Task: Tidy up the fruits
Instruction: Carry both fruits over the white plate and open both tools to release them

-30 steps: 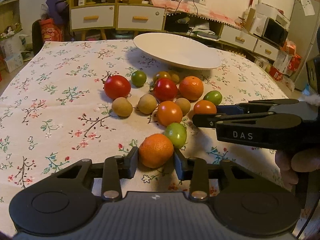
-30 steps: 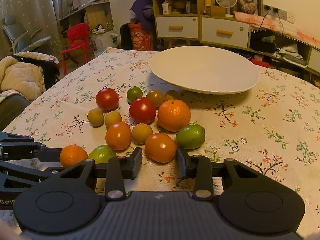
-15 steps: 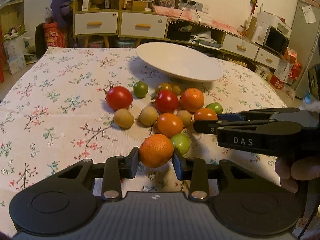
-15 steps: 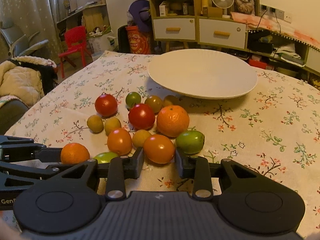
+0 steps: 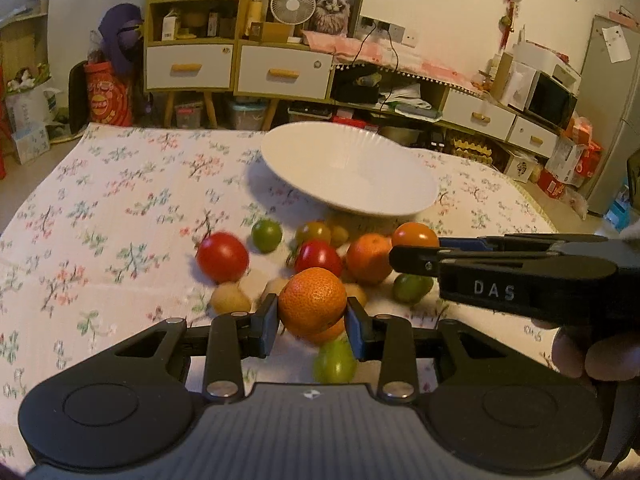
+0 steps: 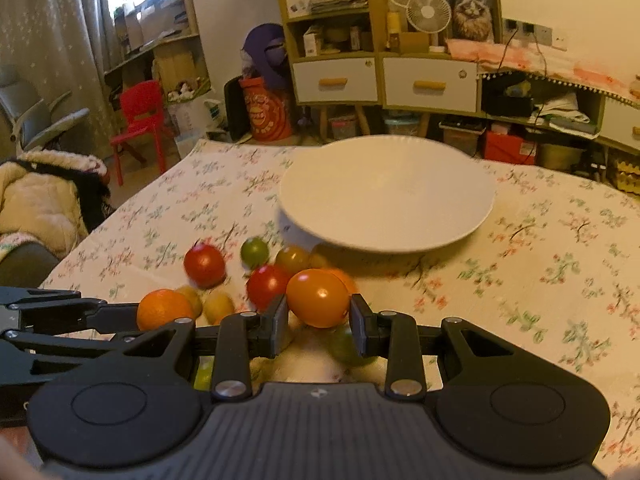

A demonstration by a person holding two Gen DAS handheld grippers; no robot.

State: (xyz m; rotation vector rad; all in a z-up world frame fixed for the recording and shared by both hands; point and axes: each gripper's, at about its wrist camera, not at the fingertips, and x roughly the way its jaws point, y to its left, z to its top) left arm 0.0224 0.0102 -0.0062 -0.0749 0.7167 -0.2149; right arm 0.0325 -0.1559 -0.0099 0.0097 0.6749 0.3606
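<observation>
At the near edge of the desk (image 5: 100, 208), the left claw (image 5: 312, 318) is clenched on a mandarin (image 5: 313, 300), its two pads pressed against the fruit's sides and the fruit lifted clear of the floral cloth. Just beside it, the right claw (image 6: 319, 322) grips an orange tomato (image 6: 318, 298) the same way, raised above the pile. Under and just behind both claws lies the rest of the fruit, clustered toward the middle of the desk: a green tomato (image 5: 334, 362) directly below the mandarin, small yellow fruits (image 5: 230, 299), a large red tomato (image 5: 222, 257), another red tomato (image 5: 318, 257), a second mandarin (image 5: 368, 258), and a small green tomato (image 5: 266, 235). Beyond the cluster, toward the far edge, stands a wide white plate (image 6: 460, 184) with nothing on it. Behind the desk are yellow cabinets with white drawers (image 6: 336, 80).
</observation>
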